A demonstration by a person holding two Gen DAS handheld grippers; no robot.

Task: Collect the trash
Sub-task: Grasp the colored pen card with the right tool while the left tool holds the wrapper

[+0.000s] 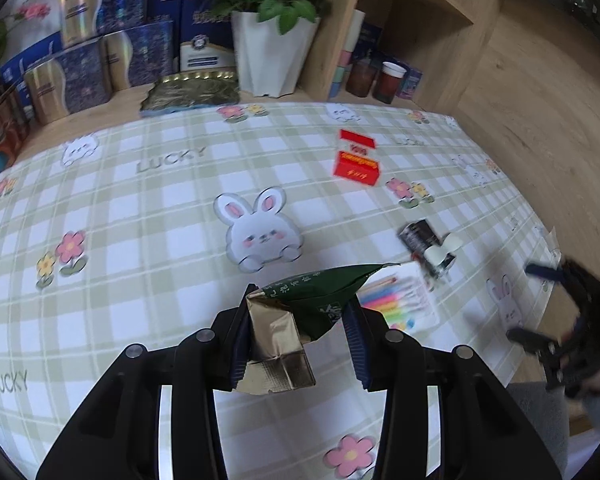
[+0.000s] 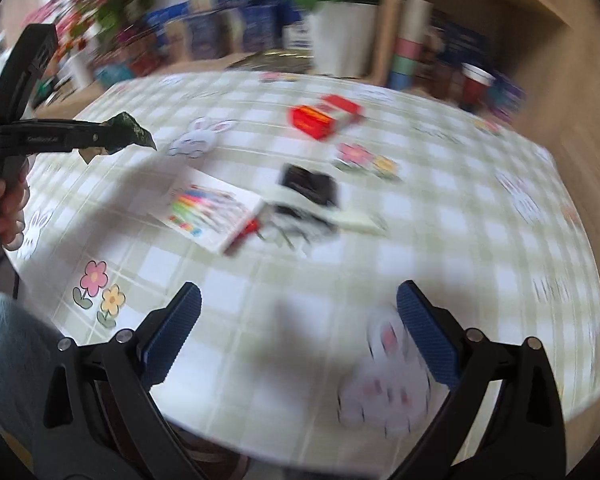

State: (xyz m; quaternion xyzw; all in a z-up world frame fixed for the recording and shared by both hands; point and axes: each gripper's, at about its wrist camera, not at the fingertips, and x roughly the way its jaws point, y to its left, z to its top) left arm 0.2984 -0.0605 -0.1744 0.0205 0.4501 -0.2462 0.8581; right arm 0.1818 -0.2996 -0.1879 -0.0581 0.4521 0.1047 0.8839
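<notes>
My left gripper (image 1: 300, 320) is shut on a crumpled green and gold foil wrapper (image 1: 296, 320) and holds it above the checked tablecloth. The right wrist view shows that gripper (image 2: 112, 136) at the far left with the wrapper (image 2: 130, 128) sticking out of it. My right gripper (image 2: 300, 320) is open and empty, low over the table's near edge; it also shows at the right edge of the left wrist view (image 1: 540, 304). On the cloth lie a red box (image 1: 356, 160) (image 2: 320, 118), a white pen pack (image 1: 400, 300) (image 2: 212, 212) and a black packet (image 1: 424, 240) (image 2: 308, 188).
A white flower pot (image 1: 272, 56) with red roses, blue and gold boxes (image 1: 84, 64) and a wooden shelf (image 1: 412, 20) with cups (image 1: 388, 82) stand along the back. The table (image 2: 520, 280) ends close on the right. The right wrist view is motion-blurred.
</notes>
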